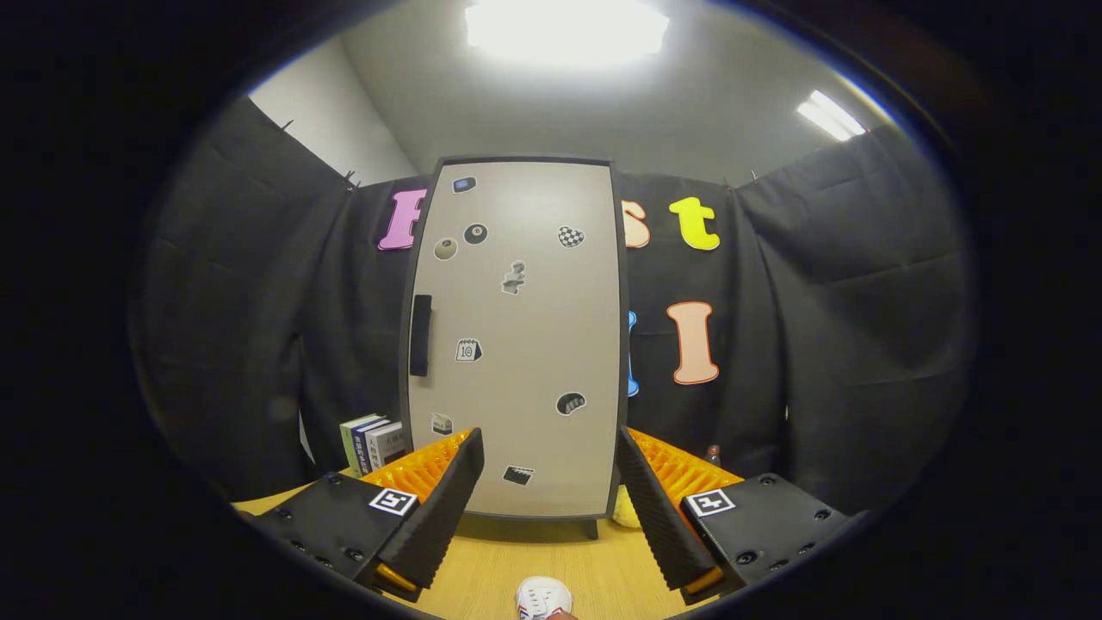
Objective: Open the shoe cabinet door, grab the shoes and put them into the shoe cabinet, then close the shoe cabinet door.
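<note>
A tall shoe cabinet (516, 336) stands upright on the wooden table (499, 568), straight ahead beyond my fingers. Its light door is closed and dotted with small stickers. A dark vertical handle (420, 335) sits on the door's left side. A small white shoe (542, 598) lies on the table close below, between my fingers and nearer than the cabinet. My gripper (549, 482) is open, its two fingers spread wide with nothing between them, well short of the door.
Several upright books (372, 441) stand to the left of the cabinet at the table's back. A small yellow object (625, 510) and a little bottle (713, 453) sit by the cabinet's right foot. Black cloth walls the booth behind.
</note>
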{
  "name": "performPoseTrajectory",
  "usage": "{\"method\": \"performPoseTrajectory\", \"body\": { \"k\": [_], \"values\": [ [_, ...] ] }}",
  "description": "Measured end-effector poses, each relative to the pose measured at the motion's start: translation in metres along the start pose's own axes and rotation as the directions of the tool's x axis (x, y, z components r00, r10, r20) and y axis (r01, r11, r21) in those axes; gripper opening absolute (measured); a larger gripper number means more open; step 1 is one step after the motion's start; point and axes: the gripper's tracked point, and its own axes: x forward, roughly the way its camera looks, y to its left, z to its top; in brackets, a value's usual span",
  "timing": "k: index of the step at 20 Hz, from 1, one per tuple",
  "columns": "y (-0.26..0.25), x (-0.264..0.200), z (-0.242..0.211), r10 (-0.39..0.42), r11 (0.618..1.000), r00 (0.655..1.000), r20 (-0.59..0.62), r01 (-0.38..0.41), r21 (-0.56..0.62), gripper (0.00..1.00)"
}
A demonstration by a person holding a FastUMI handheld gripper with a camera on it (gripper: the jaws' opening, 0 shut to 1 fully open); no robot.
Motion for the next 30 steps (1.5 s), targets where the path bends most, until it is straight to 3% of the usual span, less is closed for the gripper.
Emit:
{"method": "performPoseTrajectory", "body": {
  "k": [18,28,30],
  "values": [
    [0.162,0.17,0.052,0.201,0.979,0.98,0.008,-0.201,-0.024,0.97],
    [0.192,0.242,0.039,0.179,0.983,0.984,-0.02,-0.179,-0.034,0.97],
    [0.197,0.257,0.034,0.175,0.983,0.984,-0.035,-0.177,-0.045,0.93]
  ]
}}
